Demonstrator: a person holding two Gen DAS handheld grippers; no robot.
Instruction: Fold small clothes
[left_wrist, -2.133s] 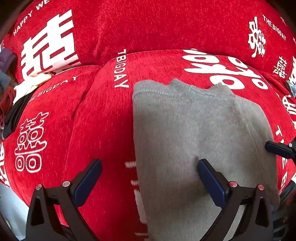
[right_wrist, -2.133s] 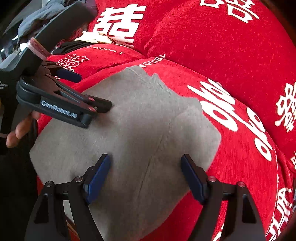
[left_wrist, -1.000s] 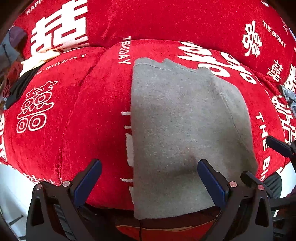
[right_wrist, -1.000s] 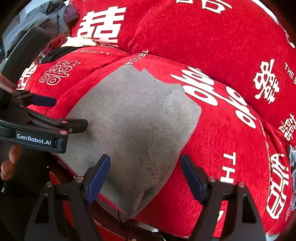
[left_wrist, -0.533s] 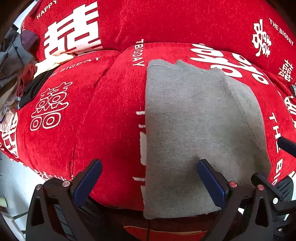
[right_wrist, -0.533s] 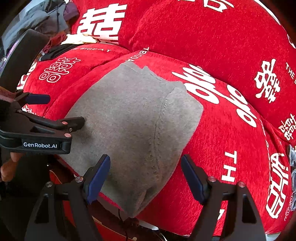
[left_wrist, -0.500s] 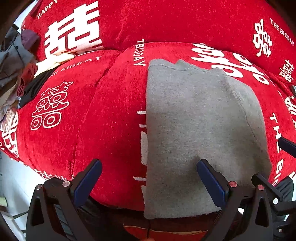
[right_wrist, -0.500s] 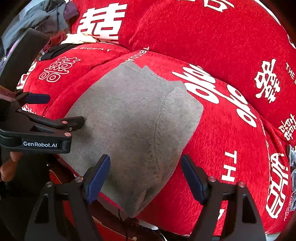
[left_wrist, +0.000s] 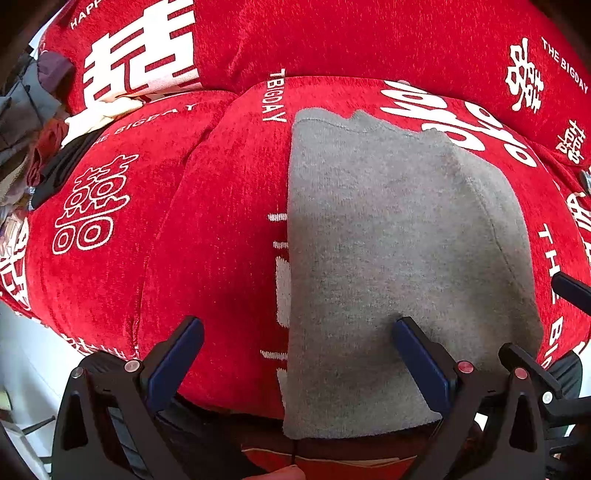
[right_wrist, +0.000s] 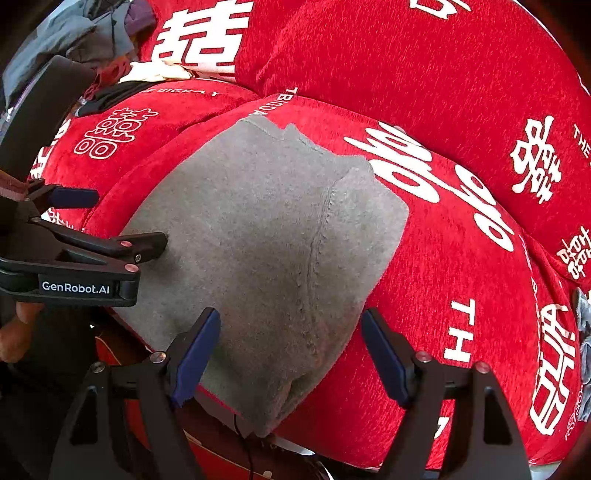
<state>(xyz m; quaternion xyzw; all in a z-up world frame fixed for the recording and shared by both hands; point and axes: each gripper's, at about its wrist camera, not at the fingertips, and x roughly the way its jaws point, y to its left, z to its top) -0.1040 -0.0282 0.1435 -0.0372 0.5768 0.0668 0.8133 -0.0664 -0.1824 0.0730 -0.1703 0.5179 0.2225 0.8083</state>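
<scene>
A grey knit garment (left_wrist: 388, 258) lies folded flat on a red sofa seat cushion (left_wrist: 207, 236), its near edge hanging over the cushion front. It also shows in the right wrist view (right_wrist: 266, 251). My left gripper (left_wrist: 295, 332) is open and empty, above the garment's near left edge. My right gripper (right_wrist: 290, 328) is open and empty, above the garment's near right part. In the right wrist view the left gripper (right_wrist: 110, 218) enters from the left, one finger (right_wrist: 147, 243) over the garment's left edge.
The sofa wears a red cover with white characters and a red backrest (left_wrist: 332, 37). A heap of other clothes (left_wrist: 33, 122) lies at the far left of the sofa; it also shows in the right wrist view (right_wrist: 92, 33). The floor (left_wrist: 22, 369) shows below the cushion front.
Both grippers have pulled back toward the sofa front, off the garment, so its near edge now shows. The garment has stayed flat and in place. In the last half second almost nothing moved.
</scene>
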